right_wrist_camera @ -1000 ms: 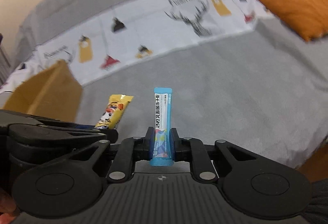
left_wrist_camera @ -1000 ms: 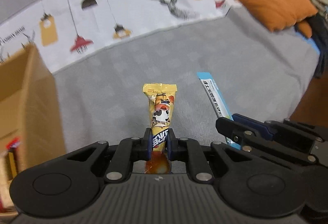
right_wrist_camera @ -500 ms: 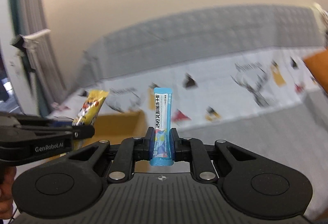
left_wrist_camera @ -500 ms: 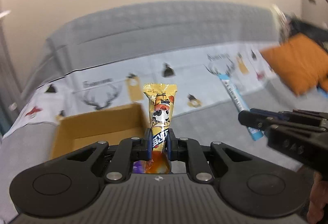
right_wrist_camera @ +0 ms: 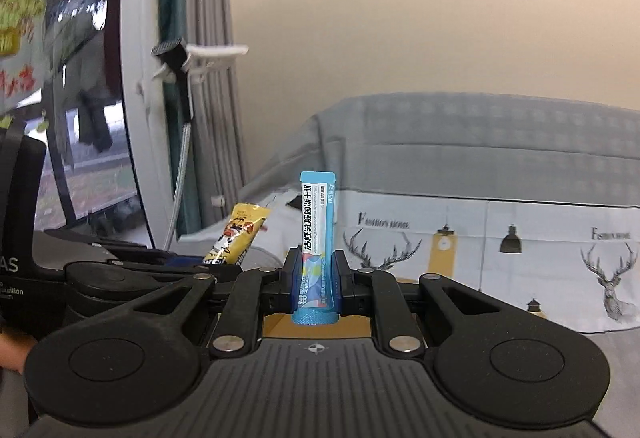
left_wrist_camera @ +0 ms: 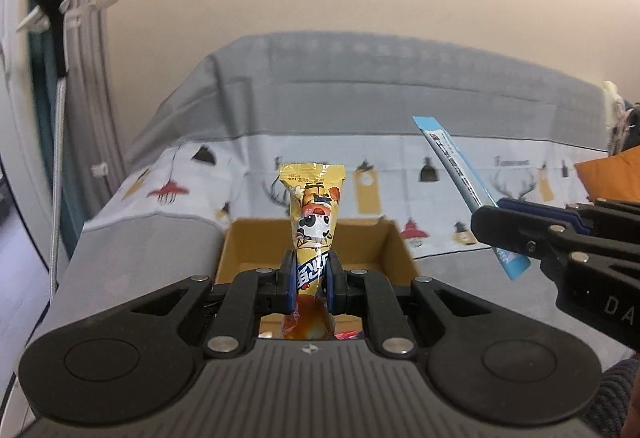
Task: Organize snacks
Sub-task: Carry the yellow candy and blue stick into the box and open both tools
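Just ahead of your left gripper sits the open cardboard box, its near rim hidden under the gripper body and its far wall rising behind the fingers. That gripper is pinched on the yellow snack packet, gripping it low on the wrapper so that the packet's long axis runs upright, straight out along the fingers, with its crimped top well above the box's far wall. Through the gap below the pads you can glimpse a few bright wrappers, which look like snacks already lying in the box, though too little shows to name them.

Your right gripper is likewise pressed shut on the blue stick sachet, held by its lower end and standing upright. From the left camera that sachet leans up and to the left, just beside the box's right wall rather than over its opening. From the right camera only a sliver of cardboard shows beneath the fingers, so you cannot tell exactly how far that hand stands from the opening.

The relation that matters: the box lies forward of and below both snacks, and your left hand looks the nearer and better centred. A drop from there would probably land inside; the right hand likely needs to come across to the left first. Both sit on a grey sofa with a deer-print cloth.
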Tool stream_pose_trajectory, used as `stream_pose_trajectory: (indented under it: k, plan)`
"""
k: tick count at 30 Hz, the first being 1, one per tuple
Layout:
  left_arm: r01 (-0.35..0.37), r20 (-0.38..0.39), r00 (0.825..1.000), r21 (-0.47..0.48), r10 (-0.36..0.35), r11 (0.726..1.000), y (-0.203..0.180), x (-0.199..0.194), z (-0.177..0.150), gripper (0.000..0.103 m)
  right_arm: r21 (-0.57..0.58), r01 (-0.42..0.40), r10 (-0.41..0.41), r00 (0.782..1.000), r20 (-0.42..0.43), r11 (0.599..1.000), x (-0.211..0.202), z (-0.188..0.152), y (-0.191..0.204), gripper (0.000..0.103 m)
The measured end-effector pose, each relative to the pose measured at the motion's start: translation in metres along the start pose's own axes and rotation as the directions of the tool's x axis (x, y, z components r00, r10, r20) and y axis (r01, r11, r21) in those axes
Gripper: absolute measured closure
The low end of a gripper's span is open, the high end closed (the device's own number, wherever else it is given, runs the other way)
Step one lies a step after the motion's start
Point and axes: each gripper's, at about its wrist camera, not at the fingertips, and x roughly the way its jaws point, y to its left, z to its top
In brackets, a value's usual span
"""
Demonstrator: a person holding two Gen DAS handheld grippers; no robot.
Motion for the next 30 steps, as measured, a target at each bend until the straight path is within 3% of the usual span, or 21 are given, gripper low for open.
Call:
stream_pose_trajectory:
  k: [5, 8, 12, 16, 20, 25, 26, 27, 29, 30]
  plan:
    - [-0.037, -0.067, 0.997, 0.017, 0.038, 0.999, 0.014, 0.038, -0.024, 0.088, -0.029, 0.028, -0.030, 0.995, -0.093, 0.999, 0.044, -0.025, 0.007, 0.086]
    - [-0.034, -0.151, 0.988, 0.001, 0.034, 0.999, 0.022, 0.069, -0.043, 0.088, -0.015, 0.045, -0.047, 0.983, -0.179, 0.999, 0.072, -0.051, 0.000, 0.086]
    - [-0.034, -0.271, 0.962, -0.021, 0.027, 0.999, 0.028, 0.104, -0.074, 0.088, 0.020, 0.051, -0.042, 0.951, -0.306, 0.998, 0.105, -0.086, -0.006, 0.086]
    - [-0.053, -0.331, 0.942, -0.002, 0.049, 0.999, 0.027, 0.119, -0.101, 0.088, 0.071, 0.055, -0.022, 0.913, -0.408, 0.996, 0.124, -0.115, -0.007, 0.086]
    - [-0.060, -0.342, 0.938, -0.013, 0.052, 0.998, 0.030, 0.117, -0.109, 0.088, 0.096, 0.063, -0.013, 0.895, -0.446, 0.993, 0.128, -0.128, -0.010, 0.086]
    - [-0.049, -0.320, 0.947, -0.026, 0.038, 0.998, 0.030, 0.104, -0.096, 0.088, 0.119, 0.083, -0.022, 0.895, -0.445, 0.989, 0.121, -0.125, -0.012, 0.079]
    - [-0.044, -0.313, 0.949, -0.024, 0.034, 0.999, 0.028, 0.099, -0.094, 0.084, 0.124, 0.081, -0.017, 0.896, -0.444, 0.989, 0.119, -0.122, -0.013, 0.068]
    - [-0.040, -0.306, 0.951, -0.020, 0.032, 0.999, 0.025, 0.092, -0.091, 0.067, 0.125, 0.083, -0.020, 0.897, -0.442, 0.989, 0.116, -0.120, -0.011, 0.053]
    - [-0.050, -0.285, 0.958, -0.016, 0.043, 0.999, 0.019, 0.079, -0.084, 0.041, 0.126, 0.090, -0.029, 0.908, -0.419, 0.988, 0.107, -0.115, -0.010, 0.042]
    - [-0.075, -0.273, 0.960, -0.011, 0.069, 0.997, 0.017, 0.073, -0.083, 0.039, 0.134, 0.100, -0.035, 0.909, -0.415, 0.986, 0.102, -0.112, -0.009, 0.043]
